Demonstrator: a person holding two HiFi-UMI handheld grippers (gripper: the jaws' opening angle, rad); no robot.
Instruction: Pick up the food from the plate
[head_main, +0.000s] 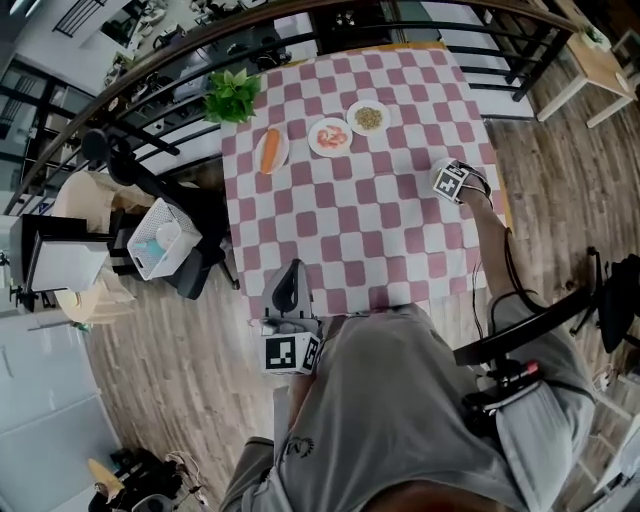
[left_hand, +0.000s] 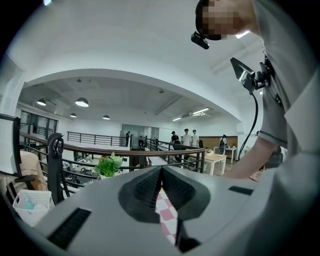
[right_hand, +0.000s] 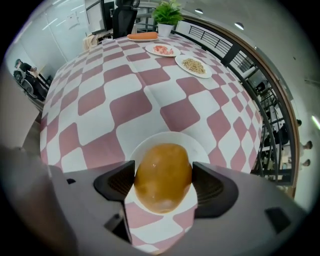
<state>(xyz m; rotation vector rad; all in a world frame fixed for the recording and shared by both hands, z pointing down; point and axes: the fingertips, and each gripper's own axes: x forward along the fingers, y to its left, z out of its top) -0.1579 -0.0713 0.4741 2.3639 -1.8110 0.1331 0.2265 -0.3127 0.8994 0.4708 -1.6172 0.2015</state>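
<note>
Fingers (right_hand: 212, 186) of right gripper (right_hand: 162, 181) clamped on food (right_hand: 162, 167), long axis lying along them, over plate (right_hand: 201, 146) by right edge of surface (head_main: 350, 230). Left gripper (left_hand: 161, 185) pressed closed, empty, well apart at near edge.

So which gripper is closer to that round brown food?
Right. The right gripper clasps the brown food; the left gripper sits by the near edge of the table, well away.

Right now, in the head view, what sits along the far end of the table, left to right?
plant → carrot → pink food → grains
</note>
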